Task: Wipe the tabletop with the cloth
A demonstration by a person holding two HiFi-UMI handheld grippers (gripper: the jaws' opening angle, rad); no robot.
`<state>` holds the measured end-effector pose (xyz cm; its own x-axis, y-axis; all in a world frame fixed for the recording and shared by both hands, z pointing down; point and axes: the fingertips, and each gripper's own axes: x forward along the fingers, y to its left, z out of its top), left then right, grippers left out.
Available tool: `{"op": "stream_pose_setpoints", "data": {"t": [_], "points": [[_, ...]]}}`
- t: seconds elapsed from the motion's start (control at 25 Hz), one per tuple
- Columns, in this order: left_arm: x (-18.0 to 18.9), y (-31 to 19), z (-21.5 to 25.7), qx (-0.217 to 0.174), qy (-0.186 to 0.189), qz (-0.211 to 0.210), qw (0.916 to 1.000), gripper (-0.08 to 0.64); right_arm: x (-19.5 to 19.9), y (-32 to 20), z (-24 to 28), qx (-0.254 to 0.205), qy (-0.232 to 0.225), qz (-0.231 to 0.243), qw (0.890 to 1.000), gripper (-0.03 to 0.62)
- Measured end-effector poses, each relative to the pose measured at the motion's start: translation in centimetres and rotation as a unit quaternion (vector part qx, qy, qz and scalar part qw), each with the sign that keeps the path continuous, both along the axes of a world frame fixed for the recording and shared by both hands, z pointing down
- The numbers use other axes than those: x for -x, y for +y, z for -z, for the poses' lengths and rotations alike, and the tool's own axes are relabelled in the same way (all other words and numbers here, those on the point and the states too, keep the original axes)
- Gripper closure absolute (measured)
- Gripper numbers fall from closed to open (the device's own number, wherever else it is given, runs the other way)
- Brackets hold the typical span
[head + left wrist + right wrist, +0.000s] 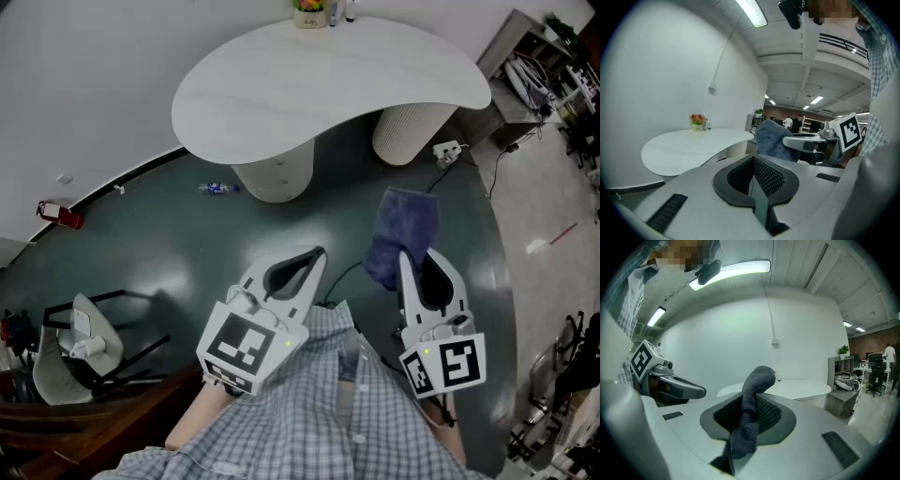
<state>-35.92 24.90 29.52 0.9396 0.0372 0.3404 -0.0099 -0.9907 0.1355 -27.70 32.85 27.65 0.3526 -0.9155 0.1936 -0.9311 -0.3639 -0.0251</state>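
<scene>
Head view looks down past a checked shirt (pixel 328 412) at the bottom edge to both grippers, held side by side over a dark green floor (pixel 169 234). At lower centre, the left gripper (pixel 317 253) carries nothing: in its own view its fingers (pixel 776 180) are pressed together with no gap and nothing between them. To its right, the right gripper (pixel 410 261) pinches the cloth (pixel 401 230), a dark blue towel. In the right gripper view a bunched fold is clamped between the ribbed fingers (pixel 772 414), with one end curling up past the tips and the other trailing down toward the camera. The white curved table (pixel 319 84) lies well apart from both grippers, in the upper middle of the frame, with a small pot of flowers (pixel 309 11) at its far edge. Wiping looks not yet begun; the step in hand is probably bringing the cloth to the table. To do it well, the pinch should be kept firm, since only a narrow fold is gripped. The loose part should be laid flat on the near edge, then pressed lightly and swept in overlapping passes, stopping short of the flowers. The left gripper is best held out of the cloth's path.
</scene>
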Motion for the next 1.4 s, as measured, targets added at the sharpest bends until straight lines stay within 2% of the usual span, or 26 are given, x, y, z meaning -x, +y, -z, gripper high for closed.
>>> {"op": "stream_pose_setpoints", "data": {"t": [0.68,1.4], "points": [[-1.2,1.4,-0.4,-0.005,-0.005,0.0,1.0,0.554,-1.6,1.9,-0.6,-0.003,-0.01,-0.01,1.0,0.521],[-3.3,5.1,-0.3,-0.012,-0.003,0.036,0.9993,0.554,-5.8,7.2,-0.8,-0.008,-0.001,-0.017,1.0,0.52]]}}
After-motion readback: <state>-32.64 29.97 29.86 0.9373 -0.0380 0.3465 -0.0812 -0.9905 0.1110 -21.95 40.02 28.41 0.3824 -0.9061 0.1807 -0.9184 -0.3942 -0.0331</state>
